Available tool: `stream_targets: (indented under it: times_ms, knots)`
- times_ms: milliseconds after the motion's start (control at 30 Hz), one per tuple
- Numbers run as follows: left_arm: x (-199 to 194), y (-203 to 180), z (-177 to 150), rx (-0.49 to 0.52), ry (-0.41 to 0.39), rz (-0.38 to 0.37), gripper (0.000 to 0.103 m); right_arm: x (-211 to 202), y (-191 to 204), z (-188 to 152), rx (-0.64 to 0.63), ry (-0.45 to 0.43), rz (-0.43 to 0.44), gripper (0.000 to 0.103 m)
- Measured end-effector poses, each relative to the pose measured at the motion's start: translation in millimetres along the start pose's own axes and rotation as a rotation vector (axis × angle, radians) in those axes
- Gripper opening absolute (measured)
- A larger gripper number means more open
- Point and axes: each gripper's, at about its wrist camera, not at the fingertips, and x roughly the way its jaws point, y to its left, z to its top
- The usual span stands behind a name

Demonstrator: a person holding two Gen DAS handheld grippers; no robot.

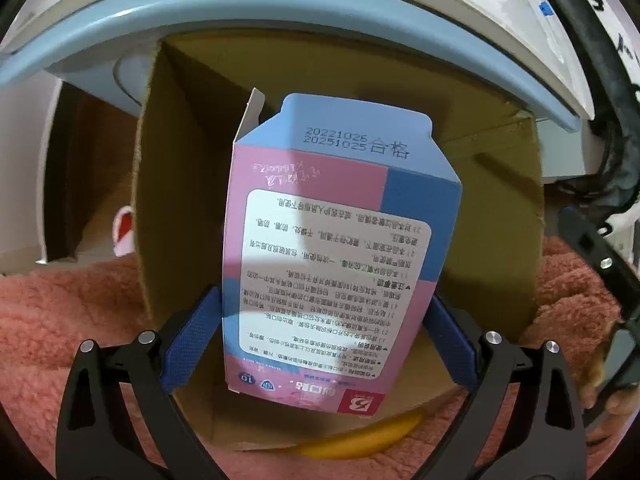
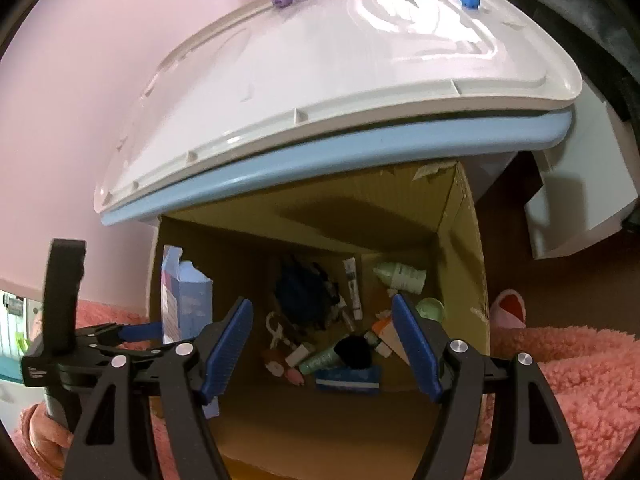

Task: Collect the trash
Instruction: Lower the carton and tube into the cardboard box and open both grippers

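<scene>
We see a pink-and-blue paper carton (image 1: 340,248), flap open, printed with text. Our left tongs (image 1: 328,336) clamp it over the cardboard box (image 1: 492,216); our right tongs (image 2: 322,344) hang spread apart, holding nothing.

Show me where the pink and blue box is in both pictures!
Left wrist view: the pink and blue box fills the middle, gripped between the left gripper fingers, above the cardboard box.
Right wrist view: it stands small at the left, over the cardboard box's left edge.
Shared landmark: the light blue rim above the cardboard box.
</scene>
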Motion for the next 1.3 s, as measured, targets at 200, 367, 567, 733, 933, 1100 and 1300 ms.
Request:
stream_targets:
  times_ms: [200, 367, 567, 733, 933, 1100, 1300]
  knots:
    - [-18.6, -10.7, 4.5, 0.06, -0.064, 0.061, 0.094, -0.6, 0.6, -0.9, -0.002, 0.001, 0.001, 0.071]
    - [-26.1, -5.0, 1.8, 0.05, -0.078, 0.032, 0.094, -3.1, -0.1, -0.3, -0.005, -0.014, 0.002, 0.071]
    - [-17.6, -3.3, 1.1, 0.04, -0.039, 0.023, 0.094, -4.8, 2.9, -2.2, -0.013, -0.022, -0.003, 0.071]
    - [-28.6, -8.2, -2.0, 0.08, -0.108, -0.001, 0.092, -4.6, 4.3, -2.4, -0.014, -0.021, -0.002, 0.071]
    - [-34.2, -14.5, -0.4, 0.099, -0.166, -0.041, 0.094, -6.6, 5.4, -2.0, -0.015, -0.029, -0.003, 0.071]
    - [-19.2, -13.7, -0.2, 0.122, -0.106, -0.022, 0.095, -10.2, 9.9, -1.2, -0.03, -0.047, 0.014, 0.071]
    - [-26.0, -16.5, -2.6, 0.139, -0.124, -0.02, 0.095, -9.3, 13.4, -0.4, -0.032, -0.041, 0.035, 0.071]
